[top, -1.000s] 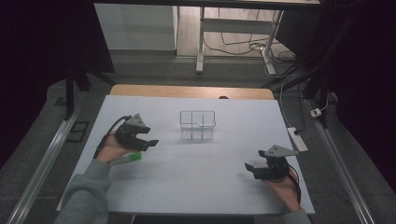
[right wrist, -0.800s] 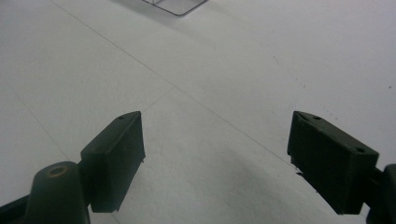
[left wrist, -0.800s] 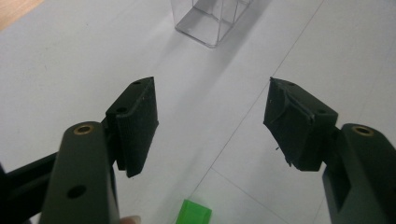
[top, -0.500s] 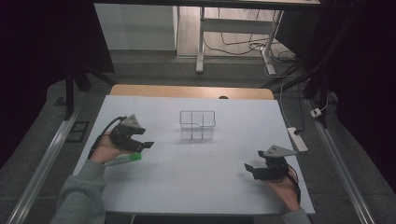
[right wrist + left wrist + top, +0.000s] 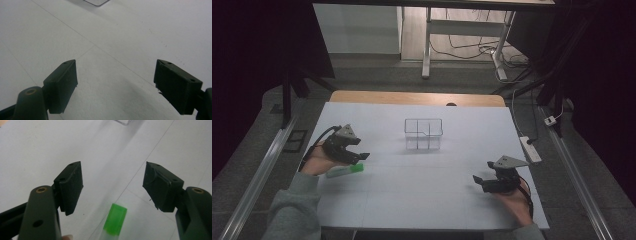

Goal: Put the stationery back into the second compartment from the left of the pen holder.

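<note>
White matte sheet [image 5: 422, 190] covers the table, faint straight seam lines across it, a strip of bare wood at the far edge.

Green-capped marker [image 5: 344, 171]: pale translucent barrel, bright green squared cap. Lies flat on the sheet at the near left, just under the left gripper [image 5: 362, 156]. In the left gripper view the cap [image 5: 115, 219] sits low between the two jaws, below the pads, touching neither.

Left gripper: black, blocky rubber-faced pads on dull dark arms with brass-coloured pivot pins; grey three-cornered plate on top. Jaws stand wide, nothing clamped.

Right gripper [image 5: 479, 181]: same build, near right of the sheet. Jaws wide apart over bare sheet, nothing between them [image 5: 115, 85].

Clear organiser box [image 5: 423, 133]: thin transparent walls, rectangular, divided into compartments, mid-table toward the far side, well apart from both grippers.

Against a second ago: left hand has shifted slightly left and nearer the person, so more of the marker's green end is uncovered. Right hand, box and marker unchanged.
</note>
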